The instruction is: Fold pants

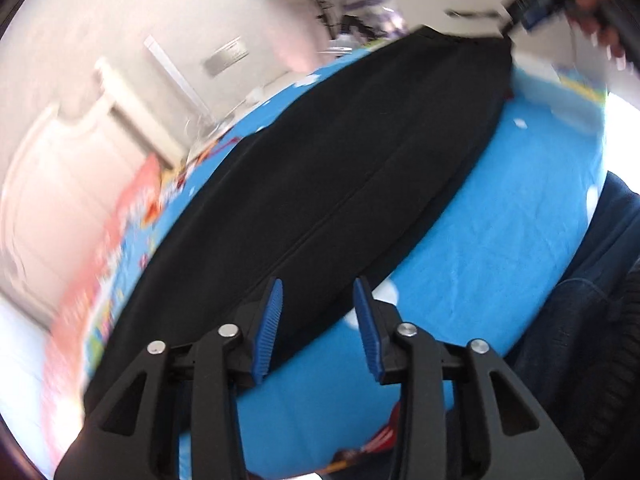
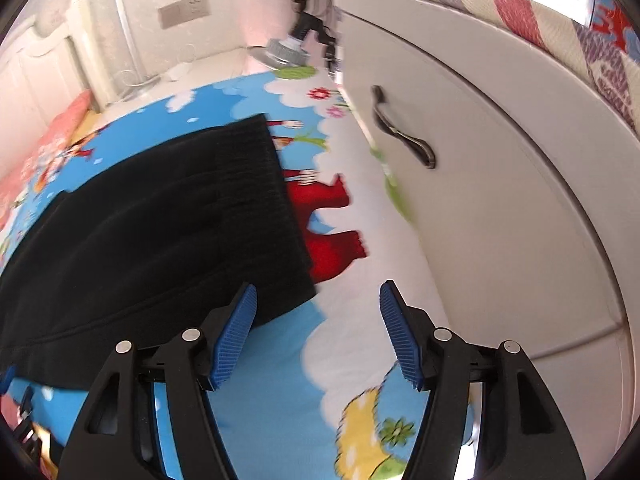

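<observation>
Black pants (image 1: pixel 320 184) lie flat on a blue cartoon play mat (image 1: pixel 500 220), legs together, stretching away from the left gripper. My left gripper (image 1: pixel 318 300) is open and empty, just above the near end of the pants. In the right wrist view the ribbed waistband end of the pants (image 2: pixel 256 184) lies on the mat (image 2: pixel 280 380). My right gripper (image 2: pixel 318 300) is open and empty, hovering over the mat beside the near right corner of the pants.
A white cabinet with a dark handle (image 2: pixel 404 136) stands along the right edge of the mat. A fan base (image 2: pixel 286 54) and white bed frame (image 2: pixel 48 52) stand beyond the mat. My dark-clothed legs (image 1: pixel 592 300) are at the right.
</observation>
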Available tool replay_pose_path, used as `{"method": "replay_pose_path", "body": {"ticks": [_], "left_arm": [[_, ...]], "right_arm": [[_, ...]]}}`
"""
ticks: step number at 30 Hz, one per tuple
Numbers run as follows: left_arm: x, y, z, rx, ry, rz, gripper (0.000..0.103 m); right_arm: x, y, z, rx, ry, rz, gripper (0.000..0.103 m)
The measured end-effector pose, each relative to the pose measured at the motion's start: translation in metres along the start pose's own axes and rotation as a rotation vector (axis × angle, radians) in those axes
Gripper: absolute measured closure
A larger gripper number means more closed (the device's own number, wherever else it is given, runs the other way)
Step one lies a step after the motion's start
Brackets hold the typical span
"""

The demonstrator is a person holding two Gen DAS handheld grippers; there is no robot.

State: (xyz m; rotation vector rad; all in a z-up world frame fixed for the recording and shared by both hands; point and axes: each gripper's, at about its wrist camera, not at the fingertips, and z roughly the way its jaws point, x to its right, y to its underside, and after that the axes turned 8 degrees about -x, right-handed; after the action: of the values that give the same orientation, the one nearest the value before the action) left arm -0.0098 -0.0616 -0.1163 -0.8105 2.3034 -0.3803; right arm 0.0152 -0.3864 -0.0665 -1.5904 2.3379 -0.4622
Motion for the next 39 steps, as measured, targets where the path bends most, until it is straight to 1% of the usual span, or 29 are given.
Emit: {"method": "replay_pose_path", "body": {"ticks": [2, 4, 5, 6, 8, 10, 11, 13, 16, 18, 20, 23, 24, 25, 27, 28, 30, 31, 32, 33, 34, 35, 36, 37, 38, 39], "left_arm": [[0.015, -0.004, 0.001, 0.001, -0.043, 0.077, 0.074], [0.025, -0.010, 0.010, -0.002, -0.085, 0.136, 0.075], [0.029, -0.010, 0.013, -0.002, -0.108, 0.164, 0.078], [0.032, -0.011, 0.016, -0.007, -0.124, 0.186, 0.081], [0.040, -0.012, 0.020, -0.011, -0.155, 0.241, 0.084], [0.050, -0.010, 0.025, -0.016, -0.185, 0.308, 0.090], [0.050, -0.008, 0.025, -0.014, -0.191, 0.321, 0.096], [0.042, -0.010, 0.019, -0.010, -0.160, 0.281, 0.098], [0.026, -0.015, 0.000, 0.024, -0.122, 0.217, 0.099], [0.025, -0.015, -0.005, 0.033, -0.122, 0.227, 0.099], [0.032, -0.013, -0.002, 0.019, -0.107, 0.253, 0.099], [0.045, -0.004, 0.013, -0.012, -0.102, 0.298, 0.099], [0.047, -0.004, 0.014, -0.014, -0.097, 0.290, 0.097], [0.045, -0.006, 0.015, -0.015, -0.087, 0.269, 0.094], [0.035, -0.011, 0.008, -0.010, -0.026, 0.205, 0.068], [0.029, -0.014, 0.002, 0.002, 0.011, 0.167, 0.065], [0.009, -0.023, -0.013, 0.051, 0.119, 0.032, 0.055], [0.000, -0.028, -0.017, 0.077, 0.157, -0.031, 0.051], [-0.010, -0.037, -0.018, 0.112, 0.202, -0.102, 0.043], [-0.019, -0.047, -0.017, 0.147, 0.223, -0.151, 0.040], [-0.027, -0.061, -0.014, 0.195, 0.223, -0.195, 0.039], [-0.033, -0.074, -0.009, 0.209, 0.232, -0.222, 0.038], [-0.041, -0.087, -0.001, 0.213, 0.256, -0.264, 0.038], [-0.052, -0.101, 0.010, 0.200, 0.288, -0.325, 0.039], [-0.071, -0.120, 0.034, 0.154, 0.357, -0.404, 0.046], [-0.083, -0.132, 0.054, 0.124, 0.409, -0.461, 0.072]], "right_arm": [[-0.016, 0.007, -0.004, -0.002, -0.033, -0.047, 0.043], [-0.034, 0.013, -0.003, -0.003, -0.067, -0.086, 0.043], [-0.041, 0.014, -0.002, -0.007, -0.079, -0.102, 0.043], [-0.050, 0.016, 0.001, -0.011, -0.085, -0.123, 0.043], [-0.067, 0.019, 0.007, -0.020, -0.091, -0.165, 0.043], [-0.077, 0.020, 0.012, -0.027, -0.104, -0.187, 0.043], [-0.080, 0.020, 0.013, -0.028, -0.102, -0.192, 0.043], [-0.085, 0.022, 0.013, -0.028, -0.103, -0.198, 0.043], [-0.087, 0.024, 0.010, -0.026, -0.105, -0.201, 0.043], [-0.087, 0.024, 0.008, -0.023, -0.106, -0.199, 0.043], [-0.089, 0.024, 0.004, -0.010, -0.119, -0.207, 0.043], [-0.102, 0.025, 0.000, 0.030, -0.128, -0.253, 0.042], [-0.109, 0.026, 0.005, 0.042, -0.115, -0.284, 0.042], [-0.114, 0.028, 0.012, 0.038, -0.078, -0.306, 0.042], [-0.118, 0.032, 0.031, 0.013, 0.013, -0.328, 0.042], [-0.117, 0.035, 0.035, 0.019, 0.010, -0.324, 0.041], [-0.115, 0.039, 0.036, 0.042, 0.025, -0.323, 0.038], [-0.115, 0.040, 0.037, 0.044, 0.031, -0.326, 0.036], [-0.113, 0.040, 0.038, 0.042, 0.031, -0.320, 0.035], [-0.111, 0.040, 0.039, 0.031, 0.028, -0.306, 0.035], [-0.110, 0.041, 0.040, 0.021, 0.029, -0.303, 0.035], [-0.110, 0.040, 0.040, 0.009, 0.034, -0.304, 0.035], [-0.109, 0.039, 0.041, 0.001, 0.035, -0.301, 0.035], [-0.109, 0.039, 0.041, -0.007, 0.034, -0.298, 0.035], [-0.109, 0.038, 0.042, -0.013, 0.035, -0.298, 0.035], [-0.110, 0.039, 0.040, -0.022, 0.038, -0.300, 0.035]]}}
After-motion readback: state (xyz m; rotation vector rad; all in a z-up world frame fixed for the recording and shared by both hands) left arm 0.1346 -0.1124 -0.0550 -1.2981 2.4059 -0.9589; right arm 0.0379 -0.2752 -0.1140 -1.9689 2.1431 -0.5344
